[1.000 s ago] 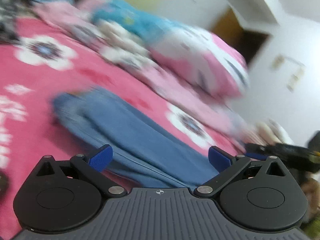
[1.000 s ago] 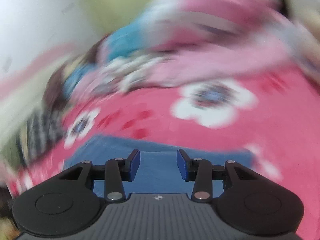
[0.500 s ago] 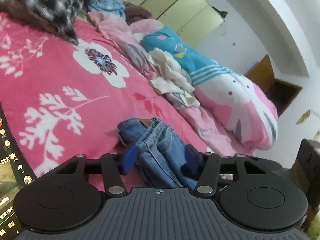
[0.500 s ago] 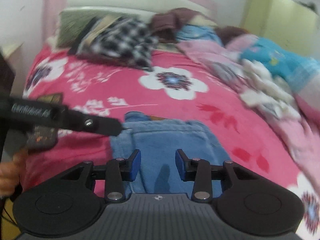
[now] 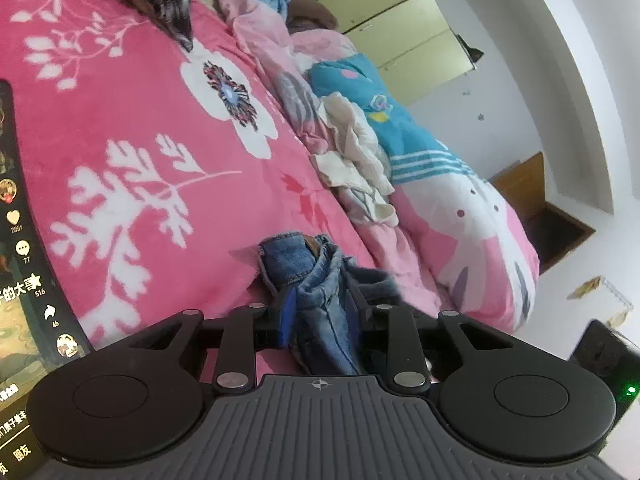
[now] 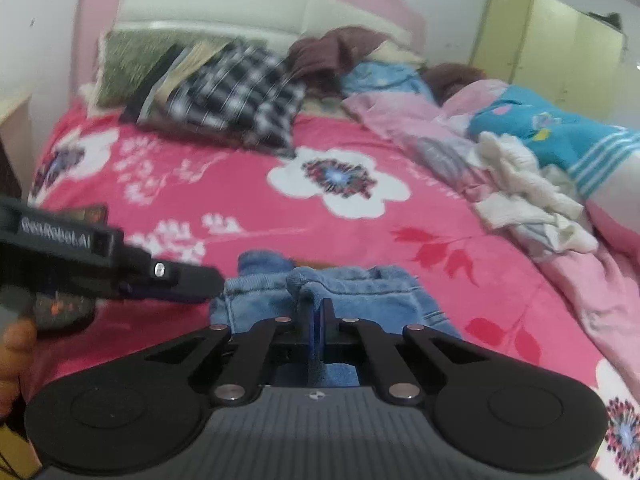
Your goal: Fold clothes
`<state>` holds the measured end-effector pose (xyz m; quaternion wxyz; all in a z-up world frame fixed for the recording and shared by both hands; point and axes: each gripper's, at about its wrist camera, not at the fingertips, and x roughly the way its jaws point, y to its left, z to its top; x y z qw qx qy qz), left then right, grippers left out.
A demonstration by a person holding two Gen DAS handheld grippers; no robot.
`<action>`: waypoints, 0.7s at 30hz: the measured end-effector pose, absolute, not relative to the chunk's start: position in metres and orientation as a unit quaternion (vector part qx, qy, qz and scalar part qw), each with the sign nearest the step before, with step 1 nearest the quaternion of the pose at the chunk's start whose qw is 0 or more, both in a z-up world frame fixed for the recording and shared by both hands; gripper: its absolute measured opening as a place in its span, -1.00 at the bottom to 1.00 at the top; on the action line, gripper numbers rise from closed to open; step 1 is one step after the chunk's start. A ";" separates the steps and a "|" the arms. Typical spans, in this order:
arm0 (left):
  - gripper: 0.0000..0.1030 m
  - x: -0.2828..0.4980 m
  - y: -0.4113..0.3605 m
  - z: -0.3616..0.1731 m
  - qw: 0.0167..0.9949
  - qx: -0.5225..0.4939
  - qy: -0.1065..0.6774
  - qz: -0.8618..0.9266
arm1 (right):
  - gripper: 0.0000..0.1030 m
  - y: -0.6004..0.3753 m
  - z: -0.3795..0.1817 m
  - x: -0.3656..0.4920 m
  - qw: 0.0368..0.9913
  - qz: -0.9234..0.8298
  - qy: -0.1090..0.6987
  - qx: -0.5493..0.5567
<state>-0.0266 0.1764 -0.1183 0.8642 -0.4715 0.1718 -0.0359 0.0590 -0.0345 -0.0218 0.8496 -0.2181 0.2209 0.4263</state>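
Observation:
Blue jeans (image 5: 320,280) lie bunched on the pink flowered bedspread (image 5: 140,160). My left gripper (image 5: 320,314) has a thick fold of the denim between its blue pads (image 5: 288,316); its jaws are closing and the pads press on the cloth. In the right wrist view the jeans (image 6: 372,296) spread just ahead, and my right gripper (image 6: 318,312) is shut, pinching the near hem, which puckers up over the fingertips. The left gripper (image 6: 200,282) reaches in from the left onto the jeans' left edge.
A checked shirt (image 6: 240,100) and brown clothes lie by the pillows at the headboard. A white garment (image 6: 520,192), a pink quilt (image 6: 400,120) and a blue and pink cushion (image 5: 400,128) line the bed's right side. A lit phone screen (image 5: 24,280) lies at left.
Both views swung and then steadied over the jeans. The left jaws went from wide apart to gripping a bunched fold. The right jaws closed fully on the near hem.

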 end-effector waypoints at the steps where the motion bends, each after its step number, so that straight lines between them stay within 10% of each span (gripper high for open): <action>1: -0.49 -0.027 0.177 -0.119 0.863 -0.474 0.171 -0.035 | -0.98 -0.036 -0.018 0.057 0.851 0.429 0.216 -0.212; 21: -0.49 -0.026 0.188 -0.129 0.835 -0.524 0.164 -0.039 | -0.90 -0.021 -0.043 0.028 0.825 0.469 0.204 -0.241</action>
